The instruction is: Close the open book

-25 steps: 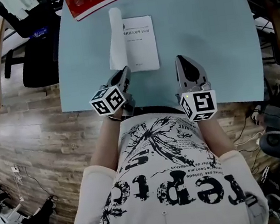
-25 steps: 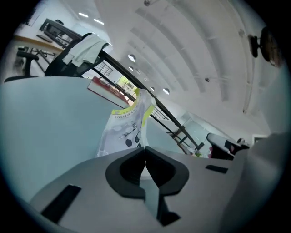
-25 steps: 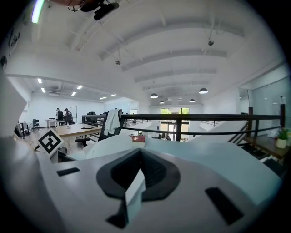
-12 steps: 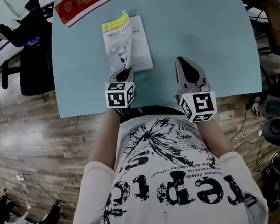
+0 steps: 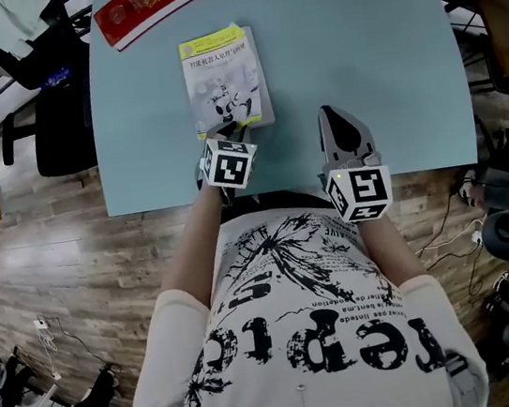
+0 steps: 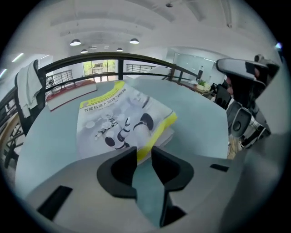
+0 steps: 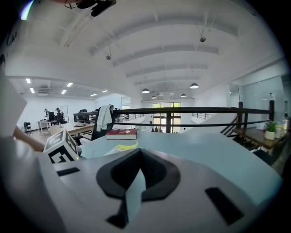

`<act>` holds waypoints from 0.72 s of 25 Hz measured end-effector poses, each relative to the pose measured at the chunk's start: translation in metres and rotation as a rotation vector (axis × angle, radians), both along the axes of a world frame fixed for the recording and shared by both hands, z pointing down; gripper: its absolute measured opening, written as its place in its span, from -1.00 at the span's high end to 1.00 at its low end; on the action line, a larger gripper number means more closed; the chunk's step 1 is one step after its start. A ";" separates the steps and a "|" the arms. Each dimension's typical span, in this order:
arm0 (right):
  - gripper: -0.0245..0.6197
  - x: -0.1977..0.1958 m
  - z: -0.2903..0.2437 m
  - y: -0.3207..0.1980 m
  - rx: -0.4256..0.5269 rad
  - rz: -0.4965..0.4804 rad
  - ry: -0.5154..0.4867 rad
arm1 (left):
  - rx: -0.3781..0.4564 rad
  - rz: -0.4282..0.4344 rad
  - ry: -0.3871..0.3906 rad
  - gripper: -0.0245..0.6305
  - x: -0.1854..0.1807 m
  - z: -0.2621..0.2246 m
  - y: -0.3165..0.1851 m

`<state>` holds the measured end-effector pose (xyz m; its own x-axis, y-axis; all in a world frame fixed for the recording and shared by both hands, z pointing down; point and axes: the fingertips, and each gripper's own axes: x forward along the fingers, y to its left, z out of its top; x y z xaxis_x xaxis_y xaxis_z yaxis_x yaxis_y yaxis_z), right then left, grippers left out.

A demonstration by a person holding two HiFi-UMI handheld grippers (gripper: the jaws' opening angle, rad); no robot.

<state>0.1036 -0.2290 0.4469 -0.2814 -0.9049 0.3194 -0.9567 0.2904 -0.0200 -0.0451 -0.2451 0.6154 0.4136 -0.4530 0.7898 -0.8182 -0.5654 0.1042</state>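
In the head view, the book (image 5: 224, 77) is seen closed, cover up, on the blue table (image 5: 373, 47), near the front edge and left of the middle. A red book (image 5: 144, 6) is laid at the far left corner, well apart from it. The left gripper (image 5: 229, 140) is pointed down at the book's near edge. The right gripper (image 5: 335, 117) is held over bare table to the right, apart from the book.

In the left gripper view, the jaws of the left gripper (image 6: 143, 152) are seen opening, with a clear gap between the tips. The yellow-edged near corner of the book (image 6: 120, 118) is shown at the far end of that gap, and neither pad is pressed on it. The red book (image 6: 72, 94) is seen beyond.

In the right gripper view, the right gripper (image 7: 138, 154) is seen clenched, with its tips met and nothing between them. The book (image 7: 122, 147) and the red book (image 7: 122, 134) are seen ahead to the left.
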 end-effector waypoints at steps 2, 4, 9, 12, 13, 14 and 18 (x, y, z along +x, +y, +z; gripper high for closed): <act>0.89 -0.002 0.002 -0.001 -0.005 -0.004 -0.002 | -0.012 0.048 -0.009 0.50 0.006 0.001 0.004; 0.89 -0.004 0.004 -0.001 -0.010 -0.013 0.000 | -0.020 0.076 -0.002 0.42 0.009 0.001 0.007; 0.89 -0.007 0.005 -0.002 -0.018 -0.024 0.004 | -0.045 0.070 0.060 0.36 0.007 -0.003 0.008; 0.89 -0.008 0.001 -0.002 -0.009 -0.035 0.006 | 0.003 0.041 0.067 0.37 0.000 -0.015 0.005; 0.89 -0.009 -0.001 -0.003 -0.005 -0.043 0.005 | 0.038 0.036 0.065 0.39 -0.002 -0.022 0.003; 0.89 -0.010 -0.002 -0.003 -0.001 -0.053 0.002 | 0.077 0.034 0.066 0.43 -0.004 -0.031 0.001; 0.89 -0.016 -0.015 -0.007 0.038 -0.093 0.003 | 0.244 0.018 0.113 0.72 -0.010 -0.084 -0.009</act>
